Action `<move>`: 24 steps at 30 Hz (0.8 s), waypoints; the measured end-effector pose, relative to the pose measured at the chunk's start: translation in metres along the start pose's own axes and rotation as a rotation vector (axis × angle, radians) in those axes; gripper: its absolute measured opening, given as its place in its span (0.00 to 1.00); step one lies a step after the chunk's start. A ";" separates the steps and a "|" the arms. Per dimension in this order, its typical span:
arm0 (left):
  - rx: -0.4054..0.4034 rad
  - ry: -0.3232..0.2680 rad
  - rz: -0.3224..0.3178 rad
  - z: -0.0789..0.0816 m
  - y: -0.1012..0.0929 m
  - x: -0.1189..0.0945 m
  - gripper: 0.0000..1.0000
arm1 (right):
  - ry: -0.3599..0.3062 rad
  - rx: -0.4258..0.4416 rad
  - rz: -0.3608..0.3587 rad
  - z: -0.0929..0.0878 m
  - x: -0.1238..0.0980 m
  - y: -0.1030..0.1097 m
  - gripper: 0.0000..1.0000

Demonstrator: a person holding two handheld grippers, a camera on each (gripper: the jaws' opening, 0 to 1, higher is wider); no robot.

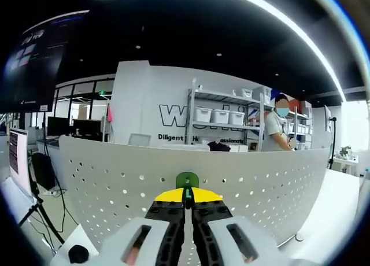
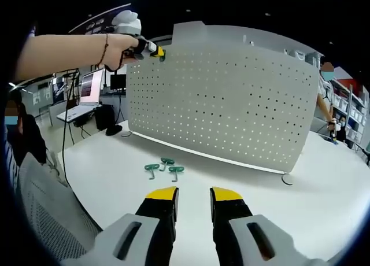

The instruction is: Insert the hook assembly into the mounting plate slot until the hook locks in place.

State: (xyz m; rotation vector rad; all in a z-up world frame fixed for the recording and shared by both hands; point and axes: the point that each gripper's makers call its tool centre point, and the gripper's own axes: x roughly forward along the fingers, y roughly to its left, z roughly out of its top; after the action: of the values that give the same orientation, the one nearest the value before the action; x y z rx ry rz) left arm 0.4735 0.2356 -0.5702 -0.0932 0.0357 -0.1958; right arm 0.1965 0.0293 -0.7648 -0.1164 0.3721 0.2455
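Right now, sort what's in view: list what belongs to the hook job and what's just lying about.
For the job:
- left gripper, shut on a green hook
- white perforated mounting plate
- three spare green hooks on the table
- right gripper, open

Lying about:
- shelving with white bins
- monitors
- a person at the shelves

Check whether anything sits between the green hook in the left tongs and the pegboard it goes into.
Nothing visible does. The left tongs are shut on the green hook, held right up near the top of the white pegboard, with open air between.
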 end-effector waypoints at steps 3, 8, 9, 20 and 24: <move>0.003 0.003 0.003 -0.001 0.001 0.001 0.02 | -0.007 -0.011 0.000 0.001 0.000 0.002 0.20; -0.016 -0.003 0.008 -0.004 0.003 0.002 0.02 | -0.009 -0.010 -0.004 0.002 0.000 0.000 0.20; -0.011 -0.005 0.013 -0.004 0.003 0.002 0.02 | -0.011 -0.010 -0.005 0.002 0.000 0.000 0.20; 0.071 -0.028 0.020 -0.006 -0.002 0.006 0.02 | -0.017 -0.009 -0.009 0.003 -0.001 -0.001 0.20; 0.054 -0.022 0.030 -0.009 0.001 0.007 0.02 | -0.015 -0.012 -0.006 0.003 -0.001 -0.001 0.20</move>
State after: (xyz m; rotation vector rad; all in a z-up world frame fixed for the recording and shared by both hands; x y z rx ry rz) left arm 0.4805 0.2342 -0.5793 -0.0408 0.0097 -0.1657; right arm 0.1967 0.0288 -0.7620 -0.1278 0.3548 0.2424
